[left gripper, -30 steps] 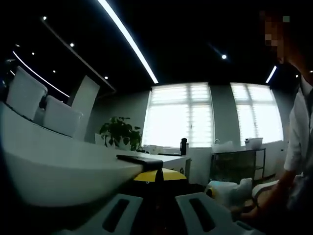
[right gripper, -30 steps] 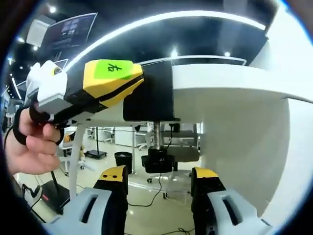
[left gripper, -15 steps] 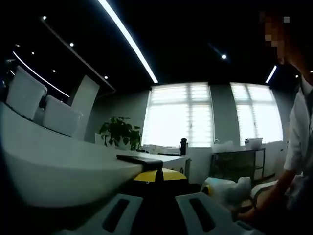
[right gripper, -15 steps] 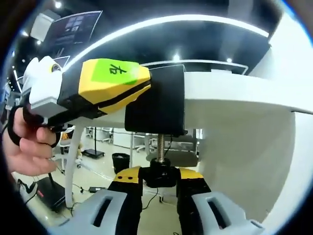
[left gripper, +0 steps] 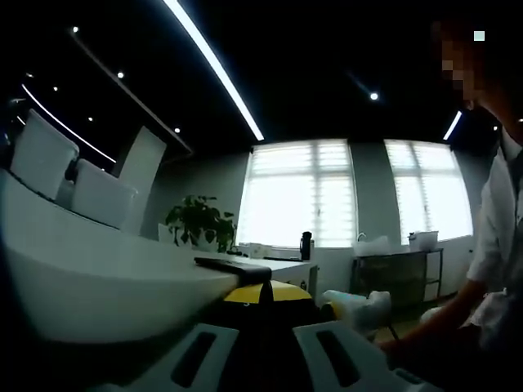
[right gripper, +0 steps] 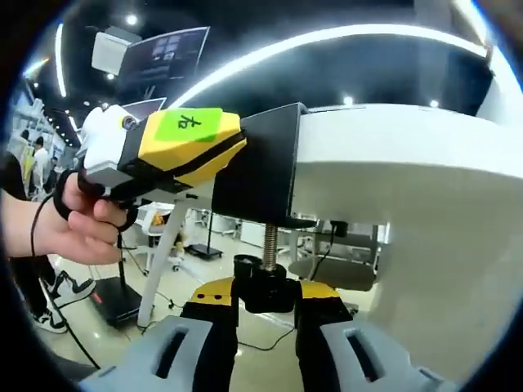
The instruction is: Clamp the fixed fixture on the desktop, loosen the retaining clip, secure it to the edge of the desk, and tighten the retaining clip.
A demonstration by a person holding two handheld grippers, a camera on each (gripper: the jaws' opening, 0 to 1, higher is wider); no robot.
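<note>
Clamp fixture [right gripper: 260,171], black, sits on the edge of the white desk [right gripper: 392,171], its body wrapped over the rim. Threaded screw [right gripper: 269,239] drops from the underside, ending in a black knob [right gripper: 263,286].

Right gripper [right gripper: 265,306]: seen from below the desk edge in the right gripper view. Yellow-tipped jaws drawn in tight on either side of the knob, pinching it. Contact on both sides.

Left gripper [right gripper: 184,151]: enters the right gripper view from the left, yellow and black with a green label, a hand [right gripper: 78,224] wrapped round its grip. Its nose is pressed against the left face of the fixture body; jaw tips are hidden there, so cannot tell from this view whether they squeeze. In the left gripper view its own jaws sit low in the picture with a dark mass between them and a yellow part [left gripper: 267,293] just ahead; too dark to tell whether they are closed on anything.

Left gripper view also takes in the white desk surface running away on the left, a potted plant [left gripper: 200,220] far off by bright windows [left gripper: 298,192], and a person's white sleeve [left gripper: 498,237] on the right.
</note>
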